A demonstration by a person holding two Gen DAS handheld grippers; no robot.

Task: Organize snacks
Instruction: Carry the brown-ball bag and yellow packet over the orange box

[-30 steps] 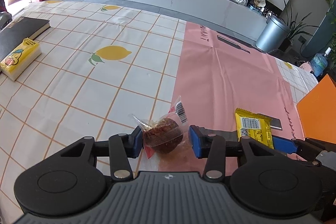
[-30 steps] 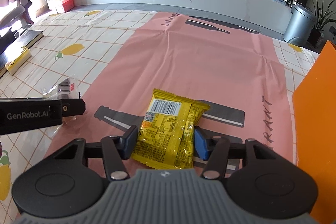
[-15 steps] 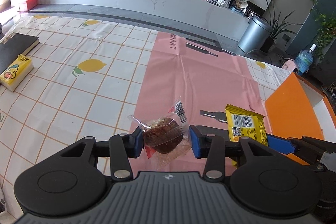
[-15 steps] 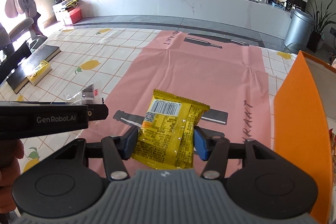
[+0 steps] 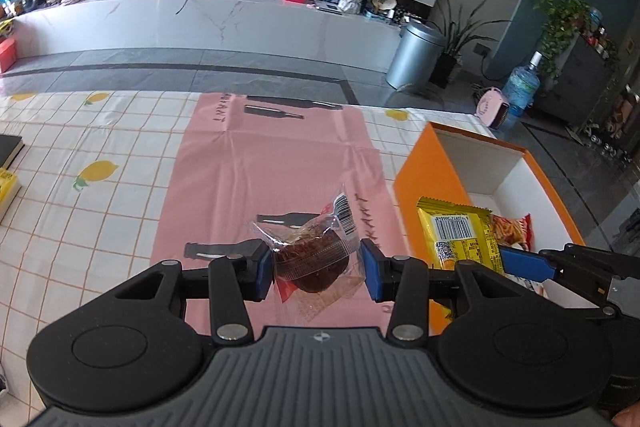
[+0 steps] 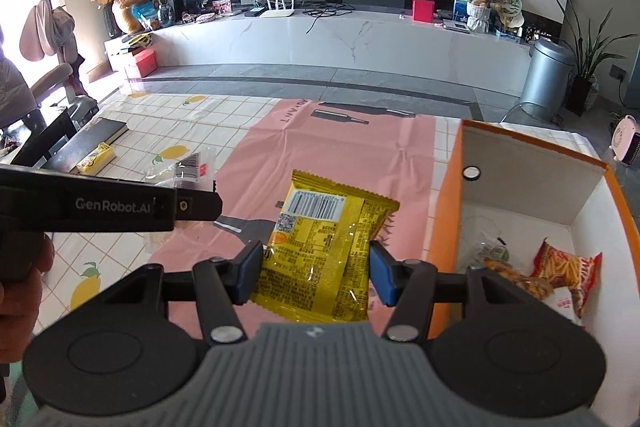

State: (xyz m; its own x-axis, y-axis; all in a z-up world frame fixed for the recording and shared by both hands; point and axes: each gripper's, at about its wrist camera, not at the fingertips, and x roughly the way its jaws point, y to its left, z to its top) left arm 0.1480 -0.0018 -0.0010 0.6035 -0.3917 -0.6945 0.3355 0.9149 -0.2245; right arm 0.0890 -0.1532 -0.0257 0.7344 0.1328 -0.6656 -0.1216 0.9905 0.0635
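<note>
Item 1: your left tool [image 5: 316,267]. Its blue pads are closed partway onto a clear-wrapped brown cake [image 5: 310,261], which sits pinched between them and held clear above the desk. The wrapper's barcode flap stands up past the fingertips. In the right wrist view the same tool [image 6: 200,205] shows from the side as a black bar at the left, with your hand [image 6: 24,267] on its grip.

Item 2: your right tool [image 6: 316,273]. Its pads are partway closed on the lower half of a yellow snack packet [image 6: 320,247], barcode end pointing away from you. The packet is held off the desk, just beside the near left wall of the orange box. In the left wrist view that packet [image 5: 458,237] shows in front of the box, with a blue finger [image 5: 524,261] of the right tool against it.

Item 3: orange box [image 6: 444,211], white inside, open at the top, standing on the desk to the right of both tools. It holds a red packet of stick snacks [image 6: 568,267], a second snack bag [image 6: 516,277] and a clear wrapper [image 6: 490,247].

Item 4: desk [image 5: 100,227], covered by a white grid cloth with lemons, and a pink mat [image 5: 272,163] with bottle prints lying under both held snacks.

Item 5: a black book [image 6: 90,143] with a yellow tissue pack [image 6: 96,158] touching it, at the desk's far left, well apart from the box.
</note>
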